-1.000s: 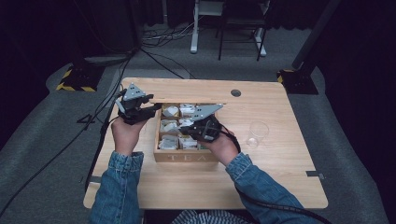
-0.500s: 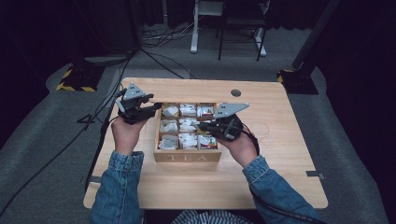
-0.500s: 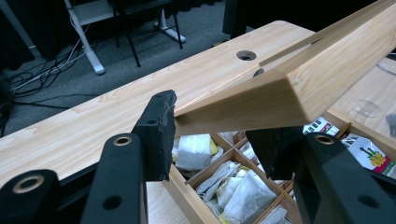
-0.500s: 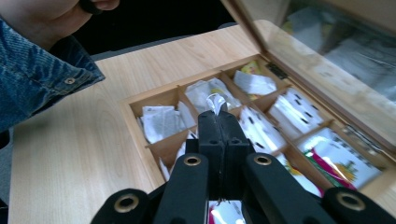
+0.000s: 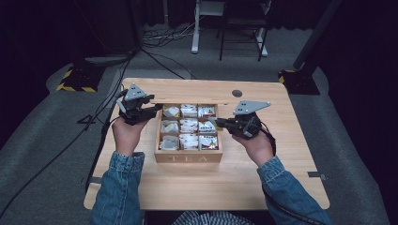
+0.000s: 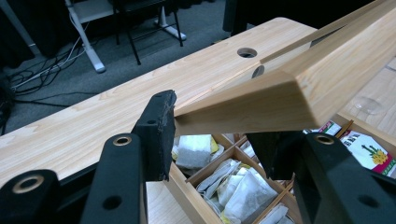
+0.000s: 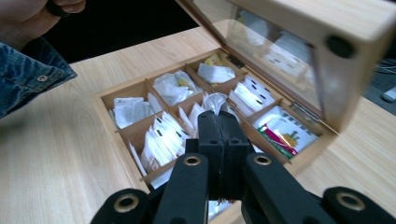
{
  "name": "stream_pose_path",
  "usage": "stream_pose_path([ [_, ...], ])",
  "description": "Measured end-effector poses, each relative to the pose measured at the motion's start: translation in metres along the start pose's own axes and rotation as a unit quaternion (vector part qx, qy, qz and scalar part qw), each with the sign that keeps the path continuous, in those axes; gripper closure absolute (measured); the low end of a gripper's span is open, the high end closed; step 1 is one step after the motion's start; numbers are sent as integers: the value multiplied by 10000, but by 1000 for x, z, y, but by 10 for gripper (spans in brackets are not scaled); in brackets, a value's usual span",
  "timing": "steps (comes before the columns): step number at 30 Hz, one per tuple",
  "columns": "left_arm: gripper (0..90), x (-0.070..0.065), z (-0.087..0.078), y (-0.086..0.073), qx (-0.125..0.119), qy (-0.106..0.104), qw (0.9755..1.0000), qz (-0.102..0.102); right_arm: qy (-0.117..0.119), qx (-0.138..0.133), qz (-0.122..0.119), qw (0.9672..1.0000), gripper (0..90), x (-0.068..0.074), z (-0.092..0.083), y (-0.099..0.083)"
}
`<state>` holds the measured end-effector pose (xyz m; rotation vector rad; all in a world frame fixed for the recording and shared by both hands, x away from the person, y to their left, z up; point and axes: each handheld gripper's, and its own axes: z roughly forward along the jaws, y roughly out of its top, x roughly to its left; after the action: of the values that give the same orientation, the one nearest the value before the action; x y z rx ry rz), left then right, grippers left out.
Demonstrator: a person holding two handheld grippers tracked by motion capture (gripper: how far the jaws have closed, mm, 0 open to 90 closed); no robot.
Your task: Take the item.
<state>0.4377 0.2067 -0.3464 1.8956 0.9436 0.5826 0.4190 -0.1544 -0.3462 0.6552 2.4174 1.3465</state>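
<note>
A wooden tea box (image 5: 187, 157) with several compartments of sachets stands mid-table. Its glass-paned lid (image 5: 187, 101) is raised, and my left gripper (image 5: 152, 110) is shut on the lid's left corner. In the left gripper view the lid's wooden frame (image 6: 299, 88) sits pinched between the jaws of the left gripper (image 6: 215, 130). My right gripper (image 5: 219, 123) hovers at the box's right side, pointing left. Its jaws are pressed together, and in the right gripper view a white tea bag (image 7: 215, 101) sits at the tips of the right gripper (image 7: 218, 116), above the open box (image 7: 105, 100).
A small clear glass (image 6: 369, 105) stands on the table right of the box. A round cable hole (image 5: 237, 93) is near the table's far edge. Cables (image 5: 155, 56) and chair legs (image 5: 225, 42) lie on the floor beyond.
My right gripper has moved from over the box's middle compartments to its right side, a little higher, jaws still together. The left gripper and the lid have stayed put.
</note>
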Motion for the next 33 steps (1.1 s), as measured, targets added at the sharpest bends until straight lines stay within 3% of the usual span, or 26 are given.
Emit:
stream_pose_path([
  [17,528,1,0,1,-7,0,10000,-15,-474,-142,360,9981,900,-29,-30,-21],
  [33,527,3,1,3,-34,-17,10000,-40,-1010,-194,727,9920,899,-59,-51,-45],
])
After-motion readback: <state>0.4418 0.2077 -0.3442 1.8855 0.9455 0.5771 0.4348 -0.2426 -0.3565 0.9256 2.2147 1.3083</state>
